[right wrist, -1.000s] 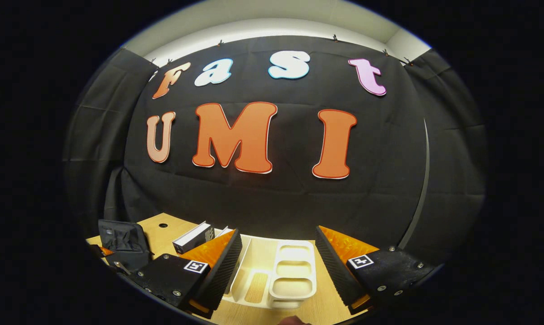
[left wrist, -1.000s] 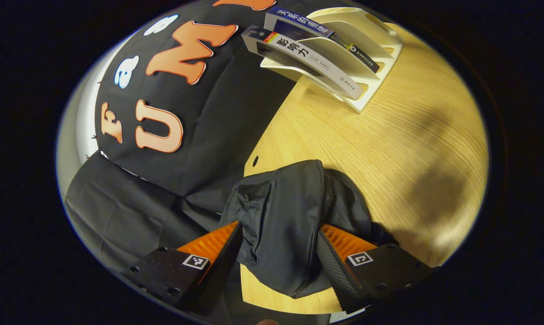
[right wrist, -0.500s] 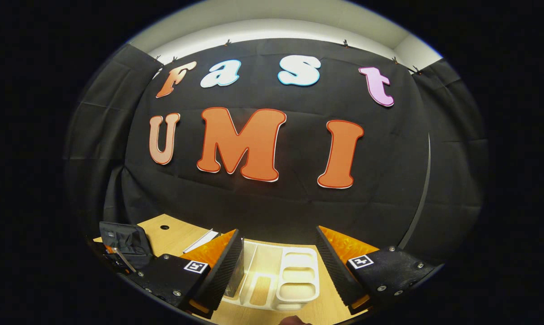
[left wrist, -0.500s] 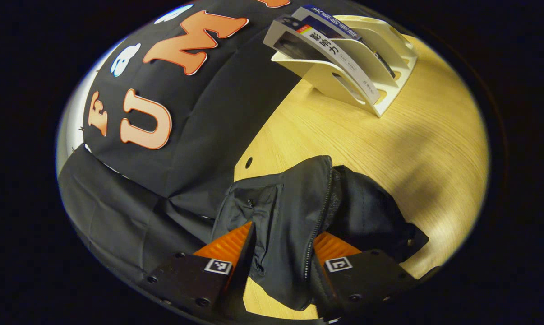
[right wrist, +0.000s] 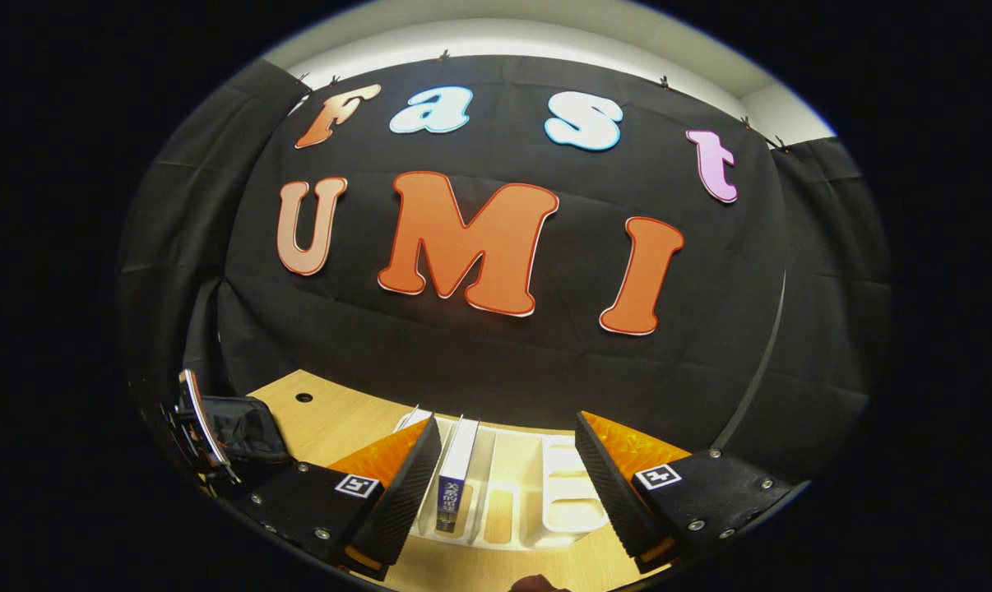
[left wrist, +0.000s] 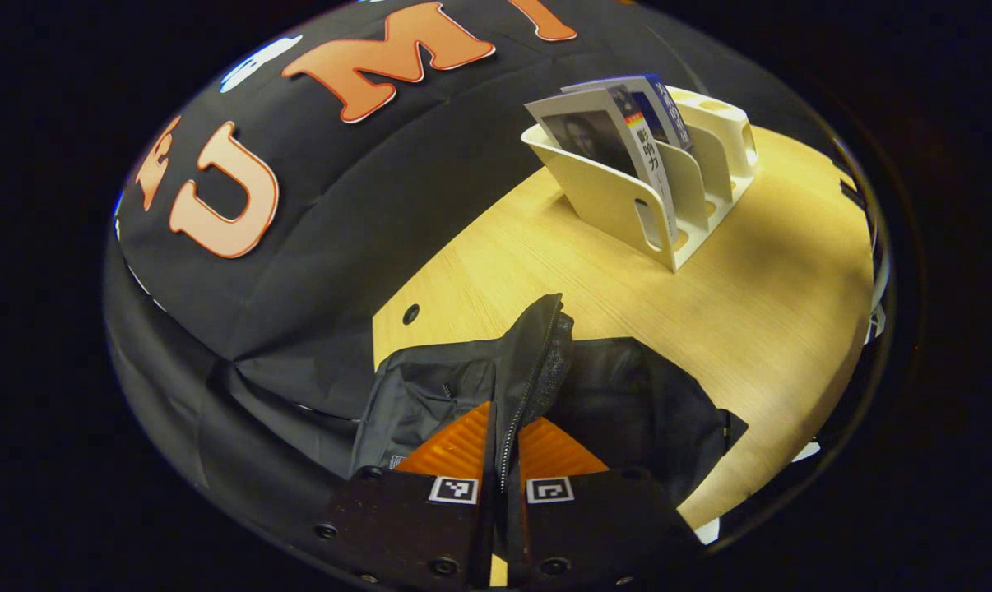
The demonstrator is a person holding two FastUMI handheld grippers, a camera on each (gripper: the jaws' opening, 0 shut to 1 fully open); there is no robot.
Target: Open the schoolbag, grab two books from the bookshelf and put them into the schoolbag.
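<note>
Since a second ago the left gripper [left wrist: 506, 448] has closed, its fingers now pinching the zipper edge of the black bag [left wrist: 545, 386], which lies near the table's [left wrist: 759, 312] back-left corner. Two books [left wrist: 619, 136] lean in the white rack [left wrist: 628, 205] farther along the back edge. Right gripper [right wrist: 508, 469] hovers spread over the rack [right wrist: 562, 510], a book [right wrist: 455, 473] just beside its left finger.

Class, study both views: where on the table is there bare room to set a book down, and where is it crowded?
Bare wood lies between the schoolbag and the bookshelf, and beside the table edge. Crowded: the back corner, where the bookshelf holds both books, and where the left claw pinches the schoolbag.
</note>
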